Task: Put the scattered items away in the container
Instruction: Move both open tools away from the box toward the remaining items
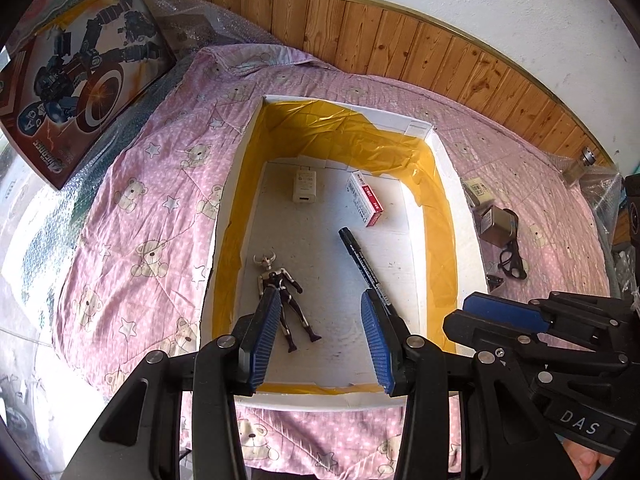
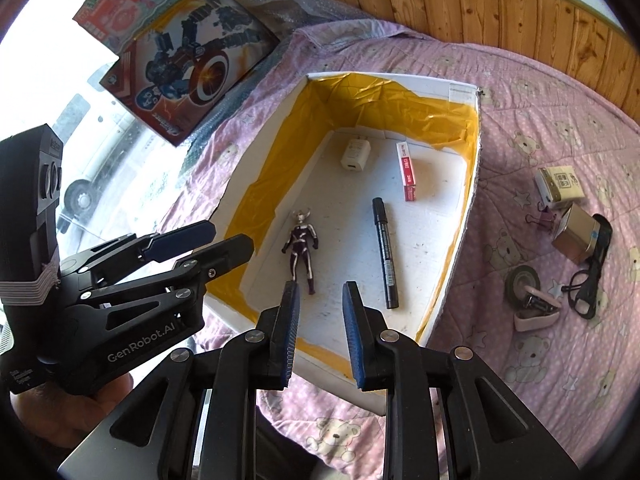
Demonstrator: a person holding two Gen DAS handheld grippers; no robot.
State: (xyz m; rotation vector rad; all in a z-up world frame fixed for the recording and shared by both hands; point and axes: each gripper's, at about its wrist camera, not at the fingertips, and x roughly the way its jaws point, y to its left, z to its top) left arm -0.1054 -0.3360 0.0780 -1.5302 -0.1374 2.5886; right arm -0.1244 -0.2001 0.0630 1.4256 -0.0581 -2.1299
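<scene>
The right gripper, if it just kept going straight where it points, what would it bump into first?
Probably the bare white floor of the container. The right gripper is open and empty, aimed into the gap between the toy figure and the black marker. Depth is hard to judge, so it might brush either one.

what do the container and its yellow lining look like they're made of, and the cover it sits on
The container looks like white foam or foam board: thick matte walls with a rough, crumbly cut edge and a scuffed floor. Its yellow lining looks like glossy plastic tape or film, wrinkled, shiny and torn along the top. The pink bear-print cover looks like soft quilted fabric, with stitched seams.
</scene>
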